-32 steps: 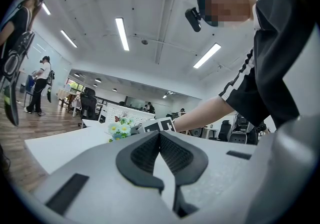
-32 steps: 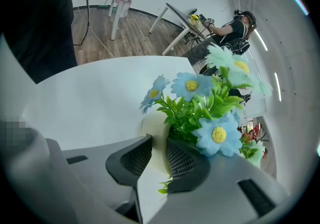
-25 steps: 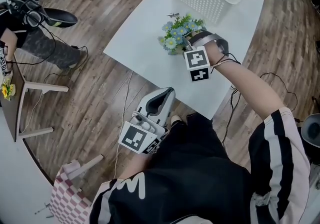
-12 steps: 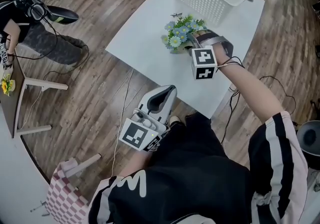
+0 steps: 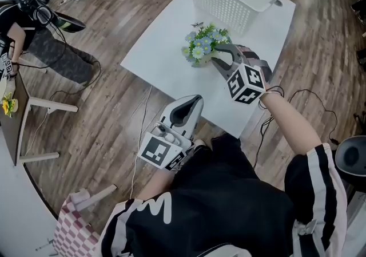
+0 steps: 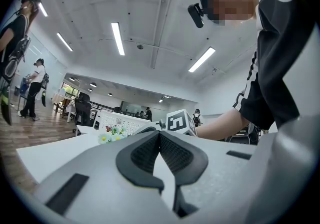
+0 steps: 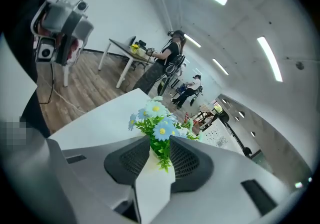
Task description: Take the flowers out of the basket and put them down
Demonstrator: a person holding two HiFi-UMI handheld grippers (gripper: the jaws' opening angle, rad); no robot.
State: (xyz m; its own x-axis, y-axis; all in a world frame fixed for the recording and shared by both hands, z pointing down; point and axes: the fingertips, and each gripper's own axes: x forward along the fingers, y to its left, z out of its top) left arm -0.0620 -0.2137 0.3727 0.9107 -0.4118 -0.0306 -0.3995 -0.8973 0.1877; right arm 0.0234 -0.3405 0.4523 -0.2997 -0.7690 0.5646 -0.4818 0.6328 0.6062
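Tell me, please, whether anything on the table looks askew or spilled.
Nothing stands out: the basket stands upright at the far end of the table, and the flowers sit intact in front of it, with nothing spilled.

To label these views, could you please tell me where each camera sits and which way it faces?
Head view: on the person's head, steeply down at table, basket, flowers; left gripper, right gripper, right forearm, torso show.
Left gripper view: on the left gripper, level across the table past shut, empty jaws; that forearm shows.
Right gripper view: on the right gripper, tilted down; flowers show between jaws that have just been opening, pads off them.
Shared: all three show the flowers.
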